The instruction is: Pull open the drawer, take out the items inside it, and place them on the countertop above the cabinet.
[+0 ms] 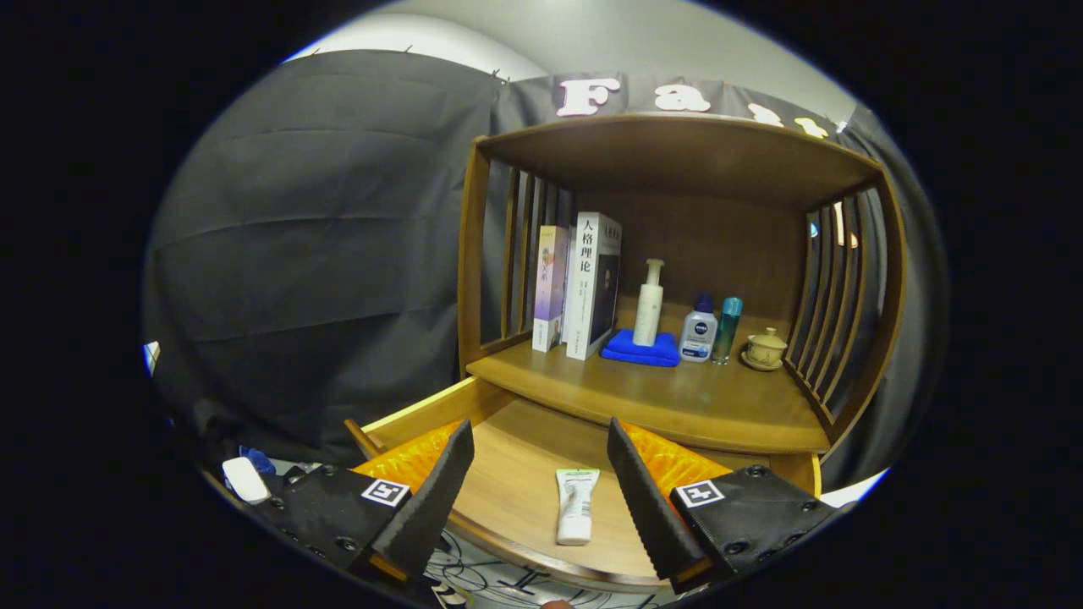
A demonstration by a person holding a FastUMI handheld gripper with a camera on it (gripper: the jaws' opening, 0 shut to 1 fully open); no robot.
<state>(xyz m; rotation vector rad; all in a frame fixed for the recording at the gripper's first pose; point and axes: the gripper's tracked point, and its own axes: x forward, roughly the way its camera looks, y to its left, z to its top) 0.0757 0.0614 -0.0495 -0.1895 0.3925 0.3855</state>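
Note:
The wooden drawer stands pulled out below the cabinet's countertop. On the drawer's floor lies a white tube, cap toward me, between my two fingers. My gripper hovers above the drawer, open and holding nothing, with one fingertip on each side of the tube.
On the countertop stand two books, a white pump bottle on a folded blue cloth, a small white bottle with a blue cap, a slim teal bottle and a lidded cup on a saucer. Slatted side walls and a top shelf enclose the countertop.

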